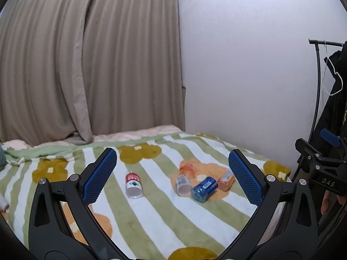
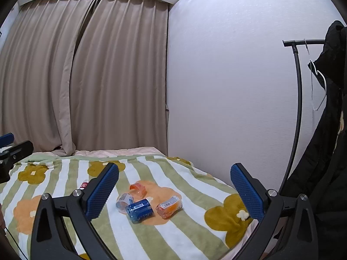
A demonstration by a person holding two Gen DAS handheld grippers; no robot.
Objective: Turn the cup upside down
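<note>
Cups [image 1: 203, 188] clustered on blanket [image 1: 151, 216]

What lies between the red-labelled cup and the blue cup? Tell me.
In the left wrist view, bare striped blanket, then a clear cup lying on its side against the blue cup, separates it from the red-labelled cup.

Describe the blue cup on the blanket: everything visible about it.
The blue cup is small, of translucent blue plastic, with a printed label band near one end. It lies on its side on the orange flower patch of the striped blanket, its open mouth turned toward the cameras. It sits in a cluster: a clear cup lies close against it on one side, an orange cup near the other. Neither claw touches it.
</note>
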